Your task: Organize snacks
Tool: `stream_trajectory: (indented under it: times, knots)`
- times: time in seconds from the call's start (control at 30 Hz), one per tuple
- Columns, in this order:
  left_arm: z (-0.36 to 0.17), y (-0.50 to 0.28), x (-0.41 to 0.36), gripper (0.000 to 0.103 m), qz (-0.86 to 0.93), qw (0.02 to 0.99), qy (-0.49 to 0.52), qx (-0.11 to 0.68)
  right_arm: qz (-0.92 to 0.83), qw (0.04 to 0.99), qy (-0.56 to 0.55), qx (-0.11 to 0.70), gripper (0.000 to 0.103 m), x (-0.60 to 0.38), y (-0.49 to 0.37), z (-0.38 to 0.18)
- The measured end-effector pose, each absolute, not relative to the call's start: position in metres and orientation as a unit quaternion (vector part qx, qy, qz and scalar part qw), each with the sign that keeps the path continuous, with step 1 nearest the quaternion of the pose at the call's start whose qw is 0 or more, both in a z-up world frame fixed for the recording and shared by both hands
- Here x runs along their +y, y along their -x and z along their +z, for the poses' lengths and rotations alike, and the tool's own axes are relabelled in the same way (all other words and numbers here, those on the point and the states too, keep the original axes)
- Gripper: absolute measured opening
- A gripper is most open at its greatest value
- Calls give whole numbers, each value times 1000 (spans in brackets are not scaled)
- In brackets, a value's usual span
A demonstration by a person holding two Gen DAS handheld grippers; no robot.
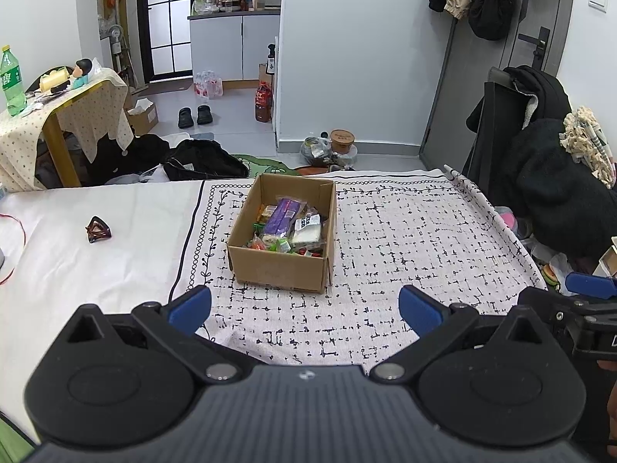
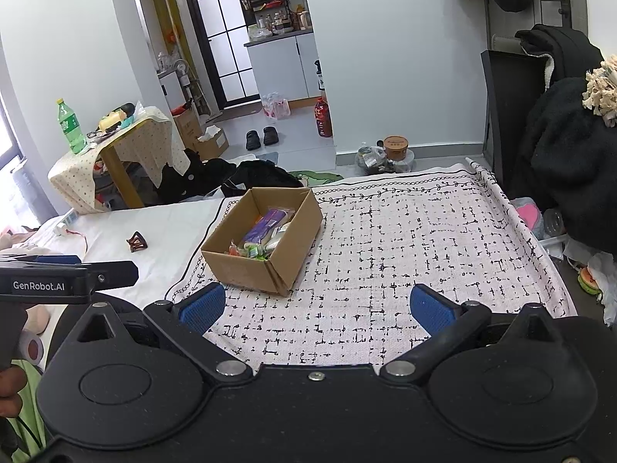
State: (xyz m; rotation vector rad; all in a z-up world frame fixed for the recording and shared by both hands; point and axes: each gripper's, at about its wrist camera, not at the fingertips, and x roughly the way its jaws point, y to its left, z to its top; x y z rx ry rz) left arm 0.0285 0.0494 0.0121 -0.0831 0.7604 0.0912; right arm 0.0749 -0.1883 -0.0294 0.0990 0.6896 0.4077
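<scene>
Left hand-held gripper (image 1: 304, 308) fingers apart, empty, right hand-held gripper (image 2: 318, 308) likewise spread, patterned cloth (image 1: 405, 239) on bed, cardboard box (image 1: 283, 270) of snacks (image 1: 287, 225) beyond, unobstructed, brown hair clip (image 1: 98, 228) far left, green bottle (image 1: 11, 81) on side table.

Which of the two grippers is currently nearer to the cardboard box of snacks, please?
Left, slightly. The left gripper faces the cardboard box almost head-on, open and short of it. The right gripper, also open, sits off to the box's right, so the box lies ahead-left.
</scene>
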Motion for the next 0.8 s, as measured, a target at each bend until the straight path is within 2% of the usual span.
stream_trajectory:
  times: [0.8]
  knots:
    - [9,-33,46,103,44,925,41,374,197,918,-49,340,103,-190,-75,-30]
